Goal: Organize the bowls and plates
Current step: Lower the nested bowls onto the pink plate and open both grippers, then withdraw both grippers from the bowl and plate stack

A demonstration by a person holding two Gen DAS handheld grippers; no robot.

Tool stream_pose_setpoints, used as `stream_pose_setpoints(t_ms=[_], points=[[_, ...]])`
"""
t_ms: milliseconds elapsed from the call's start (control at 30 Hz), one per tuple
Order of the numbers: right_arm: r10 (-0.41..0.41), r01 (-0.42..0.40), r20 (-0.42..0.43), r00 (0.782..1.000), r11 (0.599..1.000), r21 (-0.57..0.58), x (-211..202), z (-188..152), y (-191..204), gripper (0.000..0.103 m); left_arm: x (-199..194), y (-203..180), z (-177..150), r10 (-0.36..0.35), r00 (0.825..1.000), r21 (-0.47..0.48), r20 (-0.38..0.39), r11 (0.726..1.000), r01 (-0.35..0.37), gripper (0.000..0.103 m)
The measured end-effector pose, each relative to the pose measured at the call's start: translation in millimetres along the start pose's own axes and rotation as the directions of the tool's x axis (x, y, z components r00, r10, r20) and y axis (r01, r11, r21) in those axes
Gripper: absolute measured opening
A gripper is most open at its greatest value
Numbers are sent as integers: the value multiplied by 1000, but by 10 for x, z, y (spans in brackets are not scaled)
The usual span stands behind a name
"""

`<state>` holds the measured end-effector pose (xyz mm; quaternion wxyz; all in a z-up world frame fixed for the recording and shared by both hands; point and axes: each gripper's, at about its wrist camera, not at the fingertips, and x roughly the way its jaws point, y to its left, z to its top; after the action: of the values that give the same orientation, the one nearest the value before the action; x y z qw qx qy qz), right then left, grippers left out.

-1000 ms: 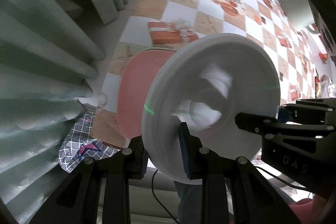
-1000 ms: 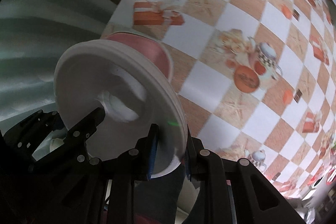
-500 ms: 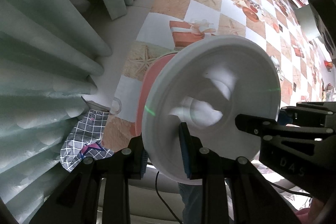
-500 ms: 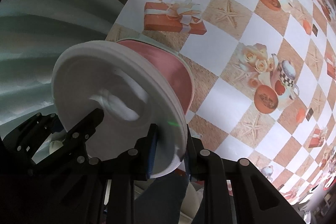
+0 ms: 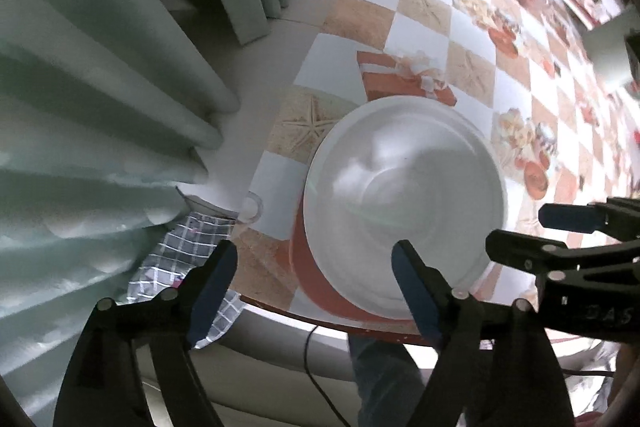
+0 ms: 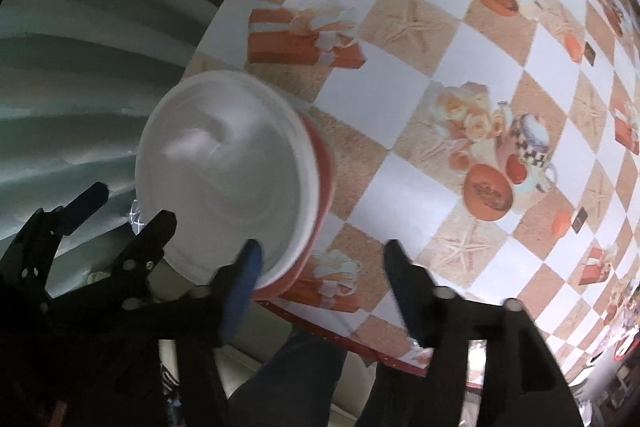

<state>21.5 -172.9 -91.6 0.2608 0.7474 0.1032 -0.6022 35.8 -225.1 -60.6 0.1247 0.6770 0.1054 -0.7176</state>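
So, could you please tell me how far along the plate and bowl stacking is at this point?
Done: the white plate sits on the pink plate near the table edge. In hand: nothing; the left gripper and right gripper are opening, pads clear of the white plate's rim. Left: no other loose plates or bowls are clearly visible nearby, so what remains cannot be told from these views.

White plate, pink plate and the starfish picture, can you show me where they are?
White plate point(image 5: 404, 203), left wrist view, on its shiny middle.
Pink plate point(image 5: 316, 279), left wrist view, on the rim peeking out below the white one.
Starfish picture point(image 5: 308, 125), left wrist view, on the starfish's middle, printed on the tablecloth.
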Motion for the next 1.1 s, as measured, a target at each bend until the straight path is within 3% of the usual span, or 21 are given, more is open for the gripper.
stream_pose_setpoints(t_ms=[133, 167, 200, 367, 733, 1100], points=[[12, -12, 12, 1000, 1000, -6, -46, -50, -2, 87, -34, -13, -17, 44, 999, 12, 2, 999, -44, 92], [12, -12, 21, 1000, 1000, -16, -64, -61, 15, 101, -45, -28, -22, 52, 999, 20, 9, 998, -52, 92], [15, -14, 39, 999, 1000, -28, -96, -75, 24, 103, -65, -55, -28, 64, 998, 30, 23, 997, -65, 92], [-26, 36, 125, 992, 997, -74, -287, -146, 99, 103, -166, -148, -50, 118, 990, 70, 79, 990, -123, 93], [-15, 28, 153, 988, 996, -81, -499, -206, 119, 103, -316, -236, -111, 60, 994, 120, 92, 990, -71, 93], [-32, 45, 163, 986, 996, -79, -595, -301, 111, 103, -370, -287, -253, 56, 996, 142, 76, 988, -66, 93]])
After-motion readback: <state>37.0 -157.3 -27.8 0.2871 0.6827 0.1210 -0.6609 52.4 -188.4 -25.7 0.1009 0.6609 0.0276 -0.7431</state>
